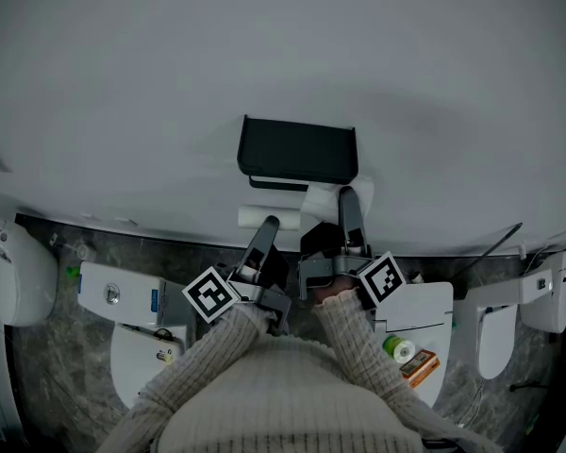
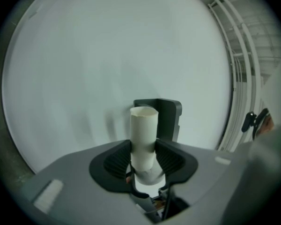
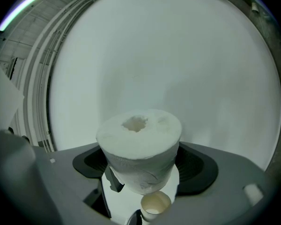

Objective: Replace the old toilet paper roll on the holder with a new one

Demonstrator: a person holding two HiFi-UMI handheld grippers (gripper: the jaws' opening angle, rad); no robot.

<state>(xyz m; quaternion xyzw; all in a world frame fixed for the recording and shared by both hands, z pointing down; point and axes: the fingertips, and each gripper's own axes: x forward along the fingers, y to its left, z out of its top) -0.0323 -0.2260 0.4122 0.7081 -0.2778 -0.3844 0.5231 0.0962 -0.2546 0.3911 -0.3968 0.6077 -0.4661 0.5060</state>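
Observation:
A black toilet paper holder (image 1: 297, 151) hangs on the white wall, its flat cover on top. Just below it, my left gripper (image 1: 267, 225) is shut on an empty white cardboard tube (image 1: 262, 217). In the left gripper view the tube (image 2: 144, 134) stands upright between the pads, with the holder (image 2: 169, 118) right behind it. My right gripper (image 1: 344, 201) is shut on a full white toilet paper roll (image 1: 319, 199) under the holder's right end. The right gripper view shows the roll (image 3: 139, 150) filling the jaws, and the tube's open end (image 3: 155, 204) just beneath it.
Under my arms are a toilet cistern (image 1: 121, 293) on the left and another (image 1: 423, 311) on the right, which carries a green roll of tape (image 1: 399, 349) and an orange box (image 1: 420, 366). White fixtures (image 1: 19, 272) (image 1: 545, 295) flank both sides. White rails (image 2: 241, 78) run up the wall.

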